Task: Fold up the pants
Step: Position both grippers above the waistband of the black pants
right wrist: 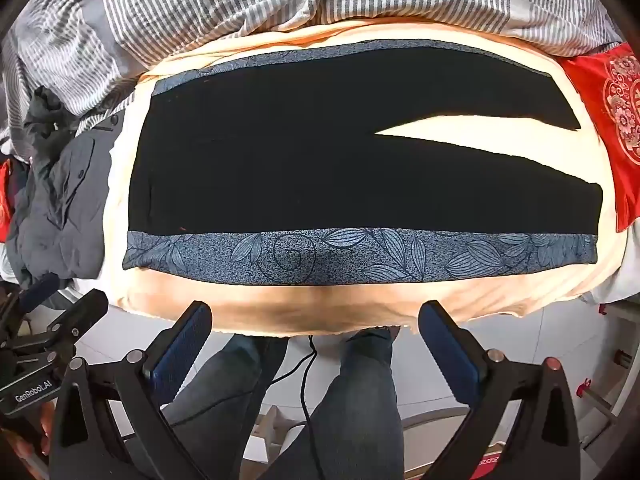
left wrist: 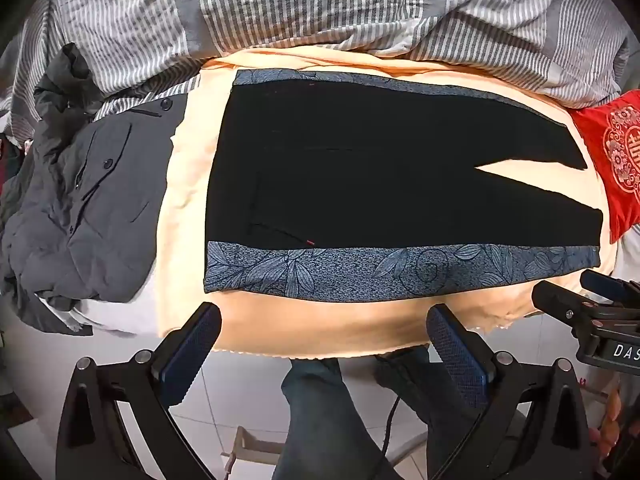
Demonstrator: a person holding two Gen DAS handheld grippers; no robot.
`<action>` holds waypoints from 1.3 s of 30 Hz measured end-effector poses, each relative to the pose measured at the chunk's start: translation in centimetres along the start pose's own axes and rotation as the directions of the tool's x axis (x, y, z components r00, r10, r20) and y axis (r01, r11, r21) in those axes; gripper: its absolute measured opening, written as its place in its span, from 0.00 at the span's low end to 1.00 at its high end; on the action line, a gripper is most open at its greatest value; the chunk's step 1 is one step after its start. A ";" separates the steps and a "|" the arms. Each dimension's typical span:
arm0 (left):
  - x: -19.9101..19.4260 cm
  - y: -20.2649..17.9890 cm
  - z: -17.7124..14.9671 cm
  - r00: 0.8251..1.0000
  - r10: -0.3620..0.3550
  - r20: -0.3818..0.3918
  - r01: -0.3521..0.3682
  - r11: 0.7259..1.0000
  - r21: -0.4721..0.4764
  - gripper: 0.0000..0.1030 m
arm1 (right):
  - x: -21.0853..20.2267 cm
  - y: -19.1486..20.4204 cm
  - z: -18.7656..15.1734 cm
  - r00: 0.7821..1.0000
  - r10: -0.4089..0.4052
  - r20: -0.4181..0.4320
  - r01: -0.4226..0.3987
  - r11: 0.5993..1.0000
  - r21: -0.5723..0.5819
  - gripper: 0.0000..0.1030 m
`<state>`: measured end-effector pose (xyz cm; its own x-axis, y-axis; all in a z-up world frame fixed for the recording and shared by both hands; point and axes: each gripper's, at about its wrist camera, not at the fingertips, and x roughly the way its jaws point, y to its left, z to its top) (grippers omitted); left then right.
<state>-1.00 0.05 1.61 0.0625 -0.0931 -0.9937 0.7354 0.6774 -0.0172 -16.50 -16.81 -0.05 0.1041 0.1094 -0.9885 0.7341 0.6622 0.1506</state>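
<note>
**Risk: single-layer grab, skewed fold**

Pants (left wrist: pixel 360 168) lie flat ahead of both sets of jaws. Left gripper (left wrist: pixel 324 344) and right gripper (right wrist: pixel 316 336) gape wide, empty — pinch only the floral edge band (right wrist: pixel 360 258) and the fold skews, or the peach sheet (left wrist: pixel 320 324) lifts too.

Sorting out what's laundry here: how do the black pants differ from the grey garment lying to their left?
The black pants lie flat and smooth, legs spread apart; the grey garment is crumpled in a heap. The pants are black with blue leaf-patterned side bands; the grey garment is plain, with buttons. The pants rest wholly on the peach sheet; the grey garment sits mostly beside it. Both are untouched by the grippers.
</note>
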 end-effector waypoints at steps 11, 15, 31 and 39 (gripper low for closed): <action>-0.2 0.0 -0.2 1.000 0.002 0.004 -0.002 1.000 -0.005 1.00 | -0.1 -0.3 -0.1 1.000 0.001 0.009 -0.001 1.000 -0.001 1.00; -0.2 -0.1 -0.3 1.000 0.002 0.005 -0.002 1.000 -0.005 1.00 | -0.2 -0.3 0.0 1.000 0.001 0.009 -0.001 1.000 0.001 1.00; -0.2 -1.5 0.1 1.000 -0.006 0.005 0.006 1.000 -0.009 1.00 | -0.2 -1.7 0.0 0.999 -0.018 -0.028 0.019 1.000 0.025 1.00; -0.3 -2.6 0.2 1.000 0.007 0.010 -0.007 1.000 -0.021 1.00 | -0.6 -3.0 0.1 0.999 -0.053 0.012 0.052 0.998 0.031 1.00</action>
<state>-2.80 -1.81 1.93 0.0747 -0.0955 -0.9926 0.7208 0.6931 -0.0124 -18.74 -18.92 0.06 0.0731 0.0655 -0.9952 0.7591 0.6435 0.0981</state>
